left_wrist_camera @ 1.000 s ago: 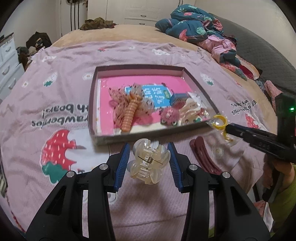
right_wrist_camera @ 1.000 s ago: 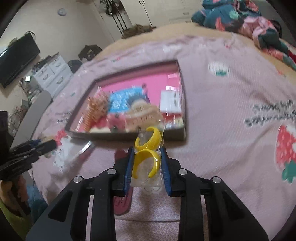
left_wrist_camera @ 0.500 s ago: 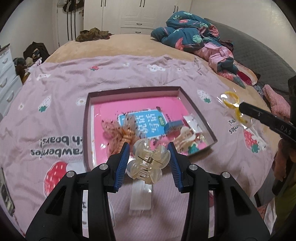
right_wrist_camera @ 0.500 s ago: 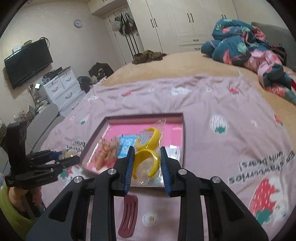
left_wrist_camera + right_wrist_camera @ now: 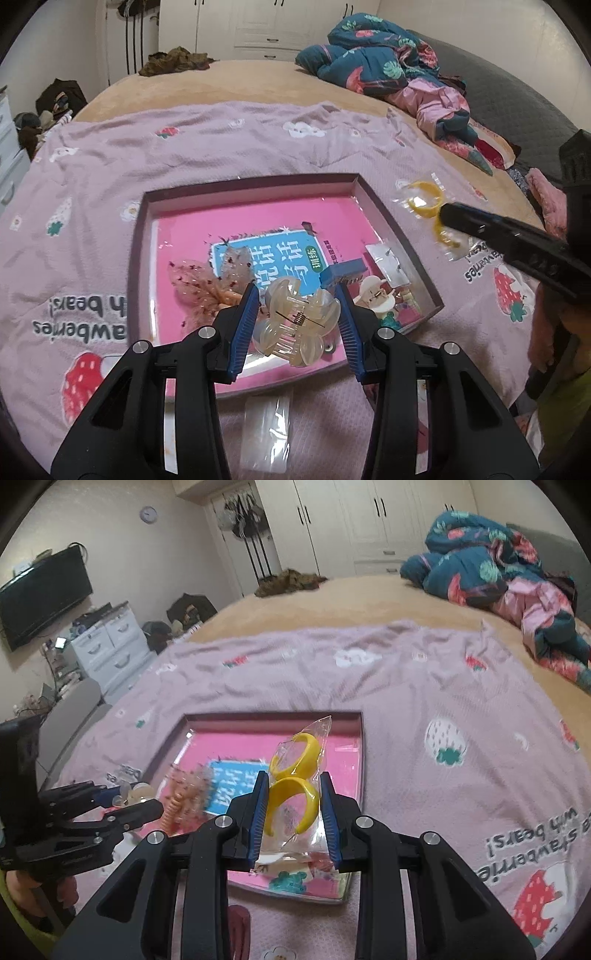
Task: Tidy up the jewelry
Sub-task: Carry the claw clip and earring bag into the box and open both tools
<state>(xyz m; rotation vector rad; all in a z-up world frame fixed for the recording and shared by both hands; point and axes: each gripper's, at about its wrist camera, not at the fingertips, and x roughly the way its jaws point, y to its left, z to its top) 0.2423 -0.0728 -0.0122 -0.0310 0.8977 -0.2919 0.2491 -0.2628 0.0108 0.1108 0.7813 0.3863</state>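
Observation:
My left gripper (image 5: 297,325) is shut on a clear beige claw hair clip (image 5: 295,325) and holds it above the near edge of the shallow pink-lined tray (image 5: 402,243). My right gripper (image 5: 295,819) is shut on a clear bag with two yellow rings (image 5: 295,775), held above the tray's (image 5: 360,760) near right part. In the left wrist view the bag (image 5: 424,199) hangs right of the tray. The tray holds a glittery butterfly clip (image 5: 207,284), a blue card (image 5: 273,258), a small blue box (image 5: 343,273) and a cream clip (image 5: 376,299).
The tray lies on a pink strawberry blanket (image 5: 229,140) on a bed. An empty clear bag (image 5: 269,432) lies in front of the tray. A dark red clip (image 5: 240,923) lies near the tray. Crumpled bedding (image 5: 388,70) is at the far right. Drawers (image 5: 110,646) stand left.
Both grippers have risen and moved forward over the tray with their loads. The tray now sits lower and nearer in both views.

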